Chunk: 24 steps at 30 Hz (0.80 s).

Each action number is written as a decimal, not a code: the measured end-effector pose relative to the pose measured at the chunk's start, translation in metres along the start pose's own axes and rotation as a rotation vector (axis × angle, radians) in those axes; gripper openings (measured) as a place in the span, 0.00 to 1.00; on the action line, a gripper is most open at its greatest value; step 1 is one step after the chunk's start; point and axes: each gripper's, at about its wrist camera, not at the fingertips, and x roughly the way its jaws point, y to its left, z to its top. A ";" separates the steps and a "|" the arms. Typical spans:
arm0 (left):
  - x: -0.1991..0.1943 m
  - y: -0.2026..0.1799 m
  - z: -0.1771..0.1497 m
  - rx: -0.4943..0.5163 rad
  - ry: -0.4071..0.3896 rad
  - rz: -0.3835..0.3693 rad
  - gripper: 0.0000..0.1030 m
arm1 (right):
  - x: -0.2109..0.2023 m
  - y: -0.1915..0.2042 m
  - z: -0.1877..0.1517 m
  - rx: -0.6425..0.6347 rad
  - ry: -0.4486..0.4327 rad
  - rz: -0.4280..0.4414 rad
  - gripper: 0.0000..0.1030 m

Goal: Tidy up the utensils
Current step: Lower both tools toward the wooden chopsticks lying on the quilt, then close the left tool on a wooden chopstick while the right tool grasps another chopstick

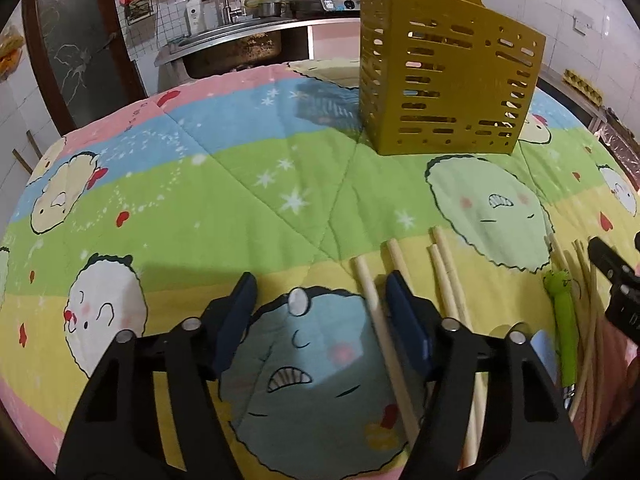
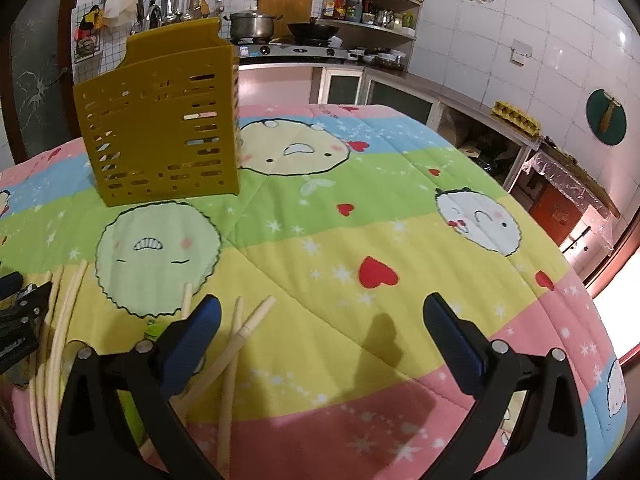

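A: We see our left gripper [image 1: 320, 304] hovering low over the cartoon-print quilt [image 1: 224, 184] that covers the worktop, its blue pads spread apart and holding nothing. One pale chopstick [image 1: 382, 340] lies between the pads, close against the inner face of the right-hand one; whether it touches, we cannot tell.

B: From the right wrist view, our right gripper [image 2: 320, 336] is also spread wide and empty, above the yellow and pink stripes. Two crossed chopsticks [image 2: 240, 344] lie just beside its left finger [image 2: 192, 344].

A: More loose chopsticks [image 1: 450, 280] rest on the quilt to the right of our left gripper, and beyond them a green cartoon-topped utensil handle [image 1: 562, 312] lies among a further bundle of chopsticks [image 1: 588, 320].

B: The slotted golden-yellow utensil holder [image 2: 160, 136] stands upright at the far side of the quilt, well apart from both grippers. Behind it we see a stove with a steel pot [image 2: 252, 24].
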 end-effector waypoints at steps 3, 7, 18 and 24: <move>-0.001 -0.003 0.001 0.013 0.008 -0.002 0.55 | 0.002 0.002 0.001 -0.004 0.017 -0.001 0.95; -0.002 -0.005 0.003 0.019 0.020 -0.015 0.49 | 0.007 0.001 0.001 0.006 0.056 0.012 0.79; -0.001 -0.004 0.006 0.014 0.036 -0.025 0.47 | 0.017 -0.005 0.006 0.105 0.151 0.060 0.48; 0.003 -0.004 0.011 0.020 0.045 -0.025 0.42 | 0.027 0.007 0.012 0.099 0.191 0.078 0.30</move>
